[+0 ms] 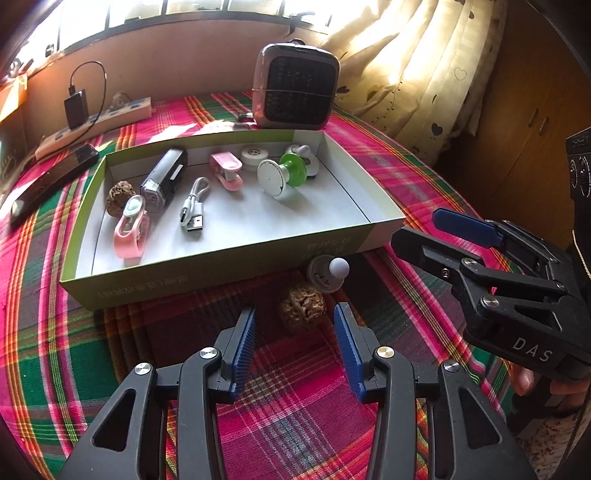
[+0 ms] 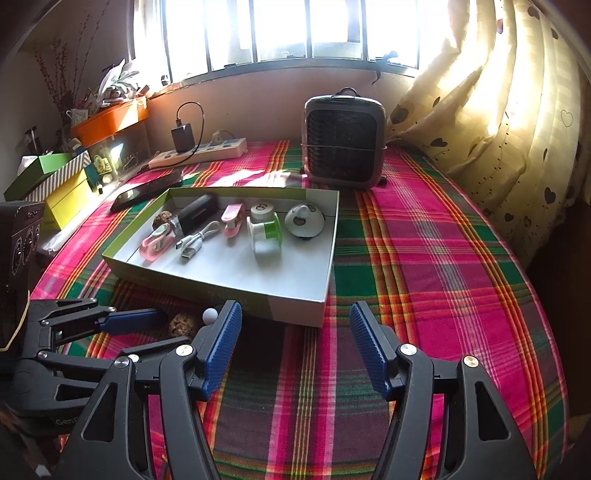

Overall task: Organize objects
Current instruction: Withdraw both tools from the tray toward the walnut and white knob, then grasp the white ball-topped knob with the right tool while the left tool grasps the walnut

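A plaid cloth (image 2: 424, 258) in pink, green and orange covers the table, with sunlight streaming through a barred window (image 2: 295, 29) on the far side. Cream curtains (image 2: 498, 110) printed with hearts hang along the right. On the far edge of the cloth stands a small grey heater (image 2: 343, 142) with a dark grille, and to its left lies a white power strip (image 2: 199, 153) with a black charger (image 2: 183, 137) plugged into it. A long dark remote-like device (image 1: 51, 181) lies to the left of the tray. Boxes and an orange bin (image 2: 107, 122) crowd a side shelf on the far left.

In the middle sits a shallow cardboard tray (image 1: 236, 258) with green outer walls. Inside it lie a pink watch (image 1: 131, 229), a walnut-like nut (image 1: 118, 197), a black rectangular gadget (image 1: 164, 179), a short white USB cable (image 1: 194, 210), a pink clip (image 1: 227, 171), a white round cap (image 1: 254, 154), a green and white spool (image 1: 280, 175) and a white rounded gadget (image 2: 304, 220).

Outside the tray, just against its near wall, rest a second wrinkled nut (image 1: 302, 306) and a white round piece with a ball knob (image 1: 327, 273).

The left gripper (image 1: 295, 328) is spread, its blue pads on either side of the near nut without touching it. The right gripper (image 2: 295, 325) is spread wide over bare cloth near the tray's near right corner, with nothing between its pads.
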### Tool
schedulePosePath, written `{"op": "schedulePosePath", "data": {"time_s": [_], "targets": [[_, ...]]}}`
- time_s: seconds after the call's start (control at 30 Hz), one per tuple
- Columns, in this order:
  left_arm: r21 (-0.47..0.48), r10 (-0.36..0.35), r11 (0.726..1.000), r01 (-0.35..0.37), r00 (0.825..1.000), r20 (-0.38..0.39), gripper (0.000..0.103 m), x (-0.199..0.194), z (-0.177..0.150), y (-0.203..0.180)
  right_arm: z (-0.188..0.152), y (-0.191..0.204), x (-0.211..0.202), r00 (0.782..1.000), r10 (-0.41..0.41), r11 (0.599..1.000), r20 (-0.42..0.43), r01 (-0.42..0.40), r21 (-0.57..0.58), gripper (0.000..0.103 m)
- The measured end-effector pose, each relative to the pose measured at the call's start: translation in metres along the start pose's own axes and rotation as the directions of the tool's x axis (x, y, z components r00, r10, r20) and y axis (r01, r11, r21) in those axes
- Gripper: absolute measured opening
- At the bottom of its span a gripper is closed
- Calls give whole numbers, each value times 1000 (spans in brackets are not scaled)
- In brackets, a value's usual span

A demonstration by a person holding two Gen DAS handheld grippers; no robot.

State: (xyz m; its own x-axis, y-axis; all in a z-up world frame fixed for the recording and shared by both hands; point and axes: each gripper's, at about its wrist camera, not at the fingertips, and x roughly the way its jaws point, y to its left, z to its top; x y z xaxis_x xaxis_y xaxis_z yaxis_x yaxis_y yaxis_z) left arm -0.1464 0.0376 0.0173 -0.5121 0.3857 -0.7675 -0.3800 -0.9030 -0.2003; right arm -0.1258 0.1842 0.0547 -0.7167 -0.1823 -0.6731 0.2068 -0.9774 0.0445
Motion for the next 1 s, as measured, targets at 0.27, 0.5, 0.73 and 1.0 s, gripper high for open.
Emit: {"op": "schedulePosePath", "data": {"time_s": [0.27, 0.5, 0.73, 1.0], "targets": [[9, 31, 999, -31, 1000, -2, 41, 5, 3, 0, -3, -3, 0, 1000, 3, 1000, -4, -3, 10, 62], [28, 57, 998, -57, 998, 4, 41, 8, 5, -4, -5, -3, 1, 1000, 4, 1000, -11, -4, 9, 62], [15, 60, 998, -60, 998, 12, 30, 9, 6, -1, -6, -4, 3, 1000, -1, 1000, -23, 1, 16, 62], [8, 57, 998, -57, 998, 19, 29, 8, 5, 3, -8, 2, 7, 999, 8, 1000, -39, -7, 7, 62]]}}
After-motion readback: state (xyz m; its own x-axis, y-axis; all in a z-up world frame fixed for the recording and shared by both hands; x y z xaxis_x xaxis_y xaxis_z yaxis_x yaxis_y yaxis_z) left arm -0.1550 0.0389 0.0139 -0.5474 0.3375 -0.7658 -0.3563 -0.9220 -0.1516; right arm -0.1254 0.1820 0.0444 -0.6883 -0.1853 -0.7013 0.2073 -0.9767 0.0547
